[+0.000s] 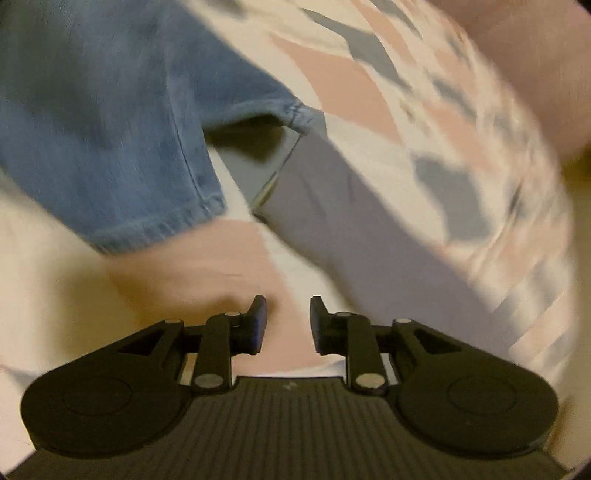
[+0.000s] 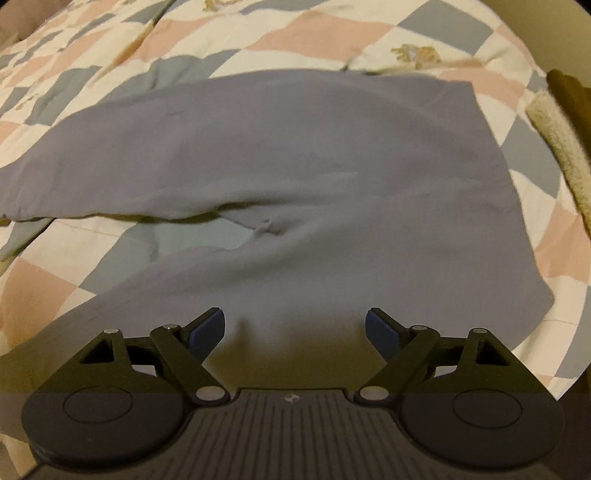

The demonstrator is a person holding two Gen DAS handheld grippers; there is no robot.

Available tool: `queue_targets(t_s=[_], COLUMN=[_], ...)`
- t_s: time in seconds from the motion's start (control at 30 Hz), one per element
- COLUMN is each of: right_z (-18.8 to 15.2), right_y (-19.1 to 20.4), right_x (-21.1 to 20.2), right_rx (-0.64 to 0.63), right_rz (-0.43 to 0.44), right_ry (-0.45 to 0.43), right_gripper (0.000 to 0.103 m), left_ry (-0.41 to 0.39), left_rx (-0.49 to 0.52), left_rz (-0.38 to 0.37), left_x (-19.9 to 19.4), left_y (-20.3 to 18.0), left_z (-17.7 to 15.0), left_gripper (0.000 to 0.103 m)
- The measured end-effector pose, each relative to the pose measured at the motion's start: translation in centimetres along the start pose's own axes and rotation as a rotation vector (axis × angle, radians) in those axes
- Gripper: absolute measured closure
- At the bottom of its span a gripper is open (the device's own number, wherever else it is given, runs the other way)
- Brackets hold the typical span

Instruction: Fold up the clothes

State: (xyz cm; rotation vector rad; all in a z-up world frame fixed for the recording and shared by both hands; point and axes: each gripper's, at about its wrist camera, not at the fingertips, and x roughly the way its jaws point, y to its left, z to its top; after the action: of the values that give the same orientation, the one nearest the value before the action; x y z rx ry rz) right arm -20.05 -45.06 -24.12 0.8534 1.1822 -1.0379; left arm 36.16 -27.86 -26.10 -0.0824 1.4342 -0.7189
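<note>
My left gripper [image 1: 288, 325] hangs blurred, jaws a narrow gap apart, empty, over the checked quilt [image 1: 369, 85] beside a blue denim leg [image 1: 110, 129]. My right gripper [image 2: 294, 328], jaws wide, empty, hovers above smooth grey trousers [image 2: 295, 147] spread mid-quilt.

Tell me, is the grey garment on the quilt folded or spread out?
Spread out: the grey garment lies flat on the quilt, both legs apart, unfolded.
</note>
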Motion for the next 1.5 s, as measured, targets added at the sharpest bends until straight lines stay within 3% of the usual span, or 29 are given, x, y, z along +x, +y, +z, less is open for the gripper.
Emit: queue_targets(t_s=[0.13,0.2,0.27,0.3,0.43,0.53,0.6,0.63,0.77,0.83,0.93,1.13,1.2,1.33,1.5], right_z=[0.4,0.6,0.7,0.7,0.0,-0.7,-1.3,-1.6,-3.1,-3.9,-5.1,-6.5,-6.8,-6.8,-7.5], right_y=[1.3,1.6,1.6,1.5,0.1,-1.3,-2.4,-3.0,-7.3,-10.3,-15.1,-23.2,-25.6,-28.8,-30.7], right_x=[0.2,0.2,0.0,-0.1,-0.3,0.1,-0.1,-0.4,-1.5,-1.7,-2.0,-0.9,-0.2,2.2,4.3], right_rx=[-0.038,-0.05,-0.05,-0.047,-0.018,0.031,0.057,0.072,0.183,0.281,0.455,0.717,0.785,0.856,0.943], right_rz=[0.012,0.011,0.012,0.013,-0.012,-0.026,-0.037,-0.041,-0.056,-0.066,-0.045,0.016,0.037,0.104,0.203], right_ry=[0.005,0.005,-0.002,-0.007,-0.011,-0.001,-0.004,-0.009,-0.034,-0.036,-0.067,-0.145,-0.171,-0.167,-0.164], right_gripper=[0.017,0.017,0.017,0.017,0.016,0.016,0.016,0.016,0.019,0.034,0.037,0.038,0.043,0.055,0.055], left_ry=[-0.057,-0.068,-0.078,-0.106,-0.232,-0.194,-0.162,-0.166,-0.197,-0.16,-0.1,-0.03,-0.029,-0.057,-0.121], left_rx=[-0.112,-0.089,-0.06,0.003,0.284,0.518,0.596,0.605,0.537,0.441,0.318,-0.07,-0.174,-0.237,-0.345], left_rz=[-0.04,0.033,0.112,0.133,0.201,0.51,0.569,0.565,0.481,0.417,0.353,0.264,0.251,0.234,0.143], left_x=[2.5,3.6,4.7,4.1,1.3,3.1,3.0,2.4,-2.4,-4.5,-7.3,-10.4,-10.9,-11.9,-12.3], left_y=[0.0,-0.2,-0.5,-1.1,-3.7,-3.9,-3.1,-3.1,-2.7,-2.2,-0.1,5.0,6.1,6.2,6.8], left_z=[1.4,2.0,2.6,2.4,1.4,0.5,-0.8,-1.4,-5.5,-8.6,-14.7,-26.2,-29.0,-32.7,-34.5], left_gripper=[0.07,0.071,0.093,0.103,0.099,0.099,0.098,0.097,0.089,0.09,0.088,0.083,0.083,0.083,0.075])
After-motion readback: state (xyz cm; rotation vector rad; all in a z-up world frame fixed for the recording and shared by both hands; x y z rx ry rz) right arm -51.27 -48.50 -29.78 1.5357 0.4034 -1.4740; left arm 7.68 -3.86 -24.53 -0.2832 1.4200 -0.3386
